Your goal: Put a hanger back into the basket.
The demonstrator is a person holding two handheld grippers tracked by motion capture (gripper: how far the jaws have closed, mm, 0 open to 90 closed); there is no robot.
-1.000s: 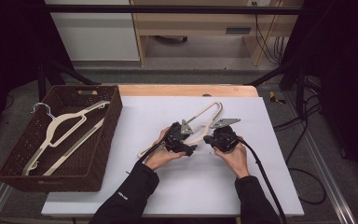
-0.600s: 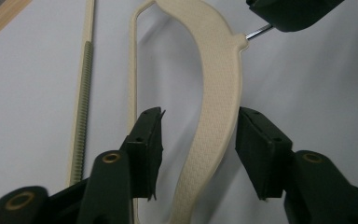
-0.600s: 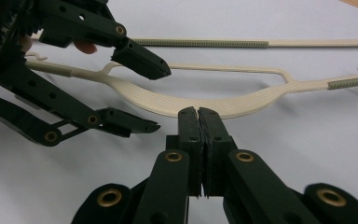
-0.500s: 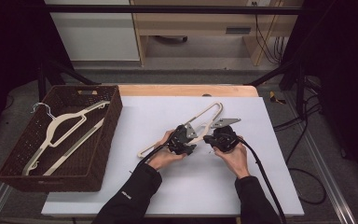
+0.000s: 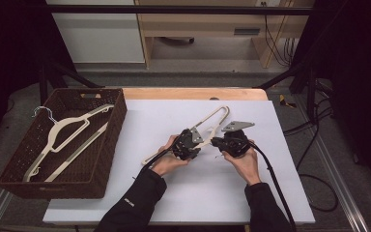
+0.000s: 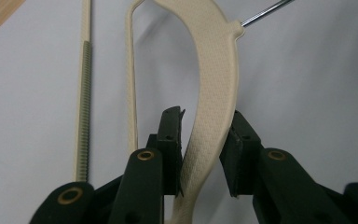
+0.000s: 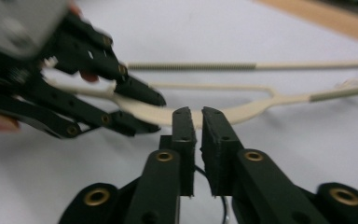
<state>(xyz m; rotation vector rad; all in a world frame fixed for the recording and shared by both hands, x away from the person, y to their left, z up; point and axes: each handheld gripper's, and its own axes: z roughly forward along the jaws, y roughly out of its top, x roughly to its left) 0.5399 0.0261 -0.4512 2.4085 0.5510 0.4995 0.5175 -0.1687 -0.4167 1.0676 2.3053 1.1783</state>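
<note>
**Cream hanger gripped at the middle of the white board**

Cream plastic, the hanger (image 5: 207, 126) is lying at the centre of the high view on the white board (image 5: 140, 121), its long bar running from the lower left up to a loop at the upper right. The left gripper (image 6: 205, 140) is clamping the hanger's broad curved shoulder; its jaws have just been closing and the pads are now pressing on both sides of the plastic. In the left gripper view the thin metal hook (image 6: 265, 12) is poking out at the upper right. The right gripper (image 7: 198, 122) is sitting just beside the left one, right of centre in the high view, its jaws parted by only a narrow slit after just starting to open, with a thin dark wire low in the gap; whether they are pinching it cannot be told. At the left of the high view, a dark wicker basket (image 5: 104, 159) is holding a second hanger (image 5: 60, 133) of the same colour.
</note>
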